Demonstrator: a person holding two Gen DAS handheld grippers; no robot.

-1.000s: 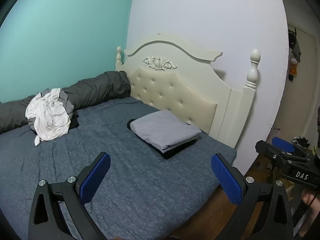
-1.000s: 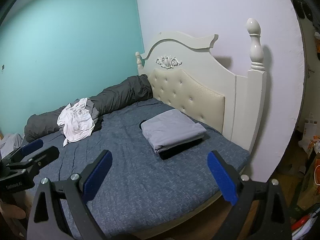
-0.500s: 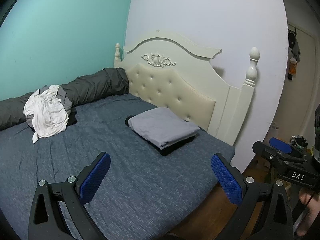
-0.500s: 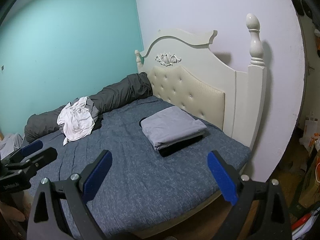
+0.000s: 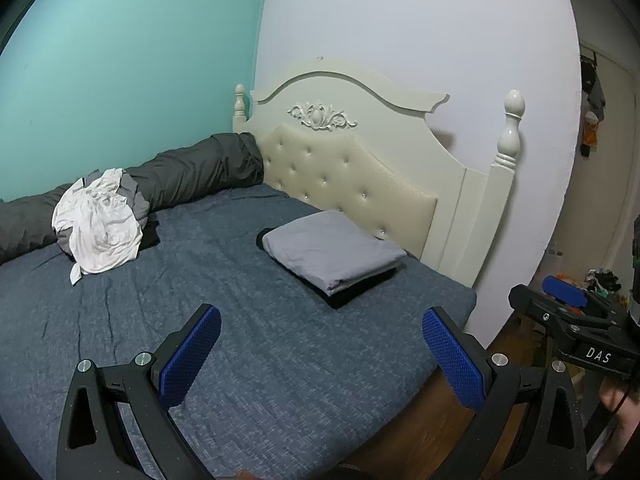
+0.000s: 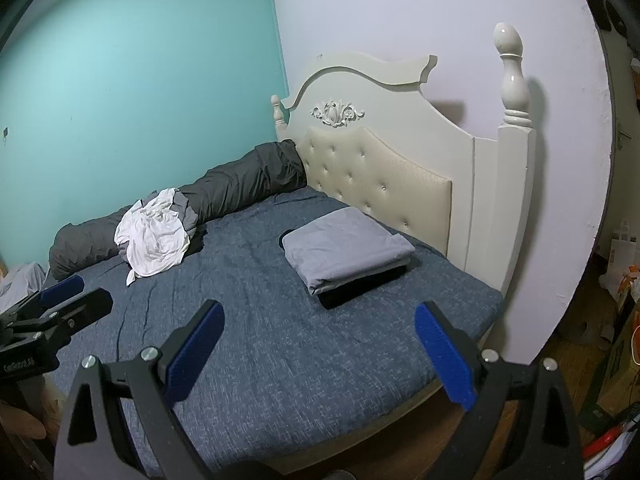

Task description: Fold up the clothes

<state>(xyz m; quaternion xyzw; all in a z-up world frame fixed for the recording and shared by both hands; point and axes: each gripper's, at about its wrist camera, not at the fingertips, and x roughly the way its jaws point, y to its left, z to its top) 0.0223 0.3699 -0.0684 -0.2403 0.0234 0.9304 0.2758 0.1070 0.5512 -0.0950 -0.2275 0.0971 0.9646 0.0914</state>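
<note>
Both views shifted slightly — two tools agape, one folded stack.

Bed w/ blue-grey textured sheet fills most of my view. Cream headboard at far end: tufted padded panel, carved ornament up top, turned posts at both corners. Rolled dark grey duvet lies along the teal wall, its far end touching the headboard. White wall behind the headboard. Wood floor to my right, w/ bags and clutter too blurred to ID. Items hang by a doorway, far right.
</note>
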